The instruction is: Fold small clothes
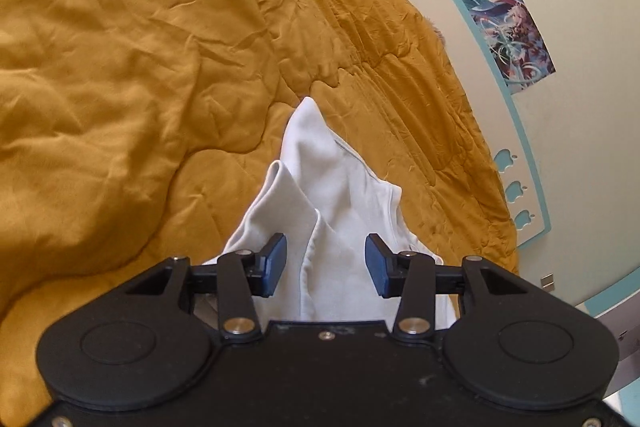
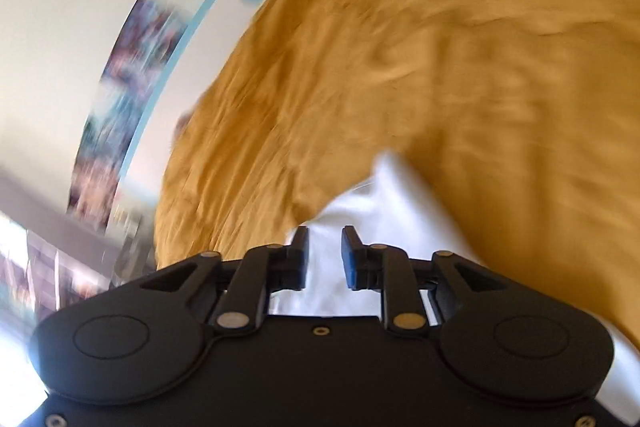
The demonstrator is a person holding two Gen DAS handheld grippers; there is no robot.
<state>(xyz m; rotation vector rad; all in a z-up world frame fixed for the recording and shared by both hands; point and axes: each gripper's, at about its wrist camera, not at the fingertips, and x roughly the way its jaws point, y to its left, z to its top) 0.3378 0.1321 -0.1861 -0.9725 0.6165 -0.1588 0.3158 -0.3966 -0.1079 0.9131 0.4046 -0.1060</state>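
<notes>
Looking down my left gripper point(image 1: 326, 265), I see its blue pads point(image 1: 275, 264) spread wide apart, gripping nothing; the white garment point(image 1: 320, 179) lies rumpled beneath and ahead of them on the mustard quilt point(image 1: 120, 67), a peak of cloth pointing away from me; my right gripper point(image 2: 325, 257) shows a narrower gap, jaws parted over the same white cloth; that view is smeared; posters point(image 1: 508, 23) line the pale wall point(image 1: 580, 7) beyond the bed.

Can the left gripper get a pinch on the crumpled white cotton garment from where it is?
Probably yes. The left gripper is open, the crumpled white cotton garment bunches up between its blue pads, and nothing on the mustard quilted bedspread blocks it.
</notes>
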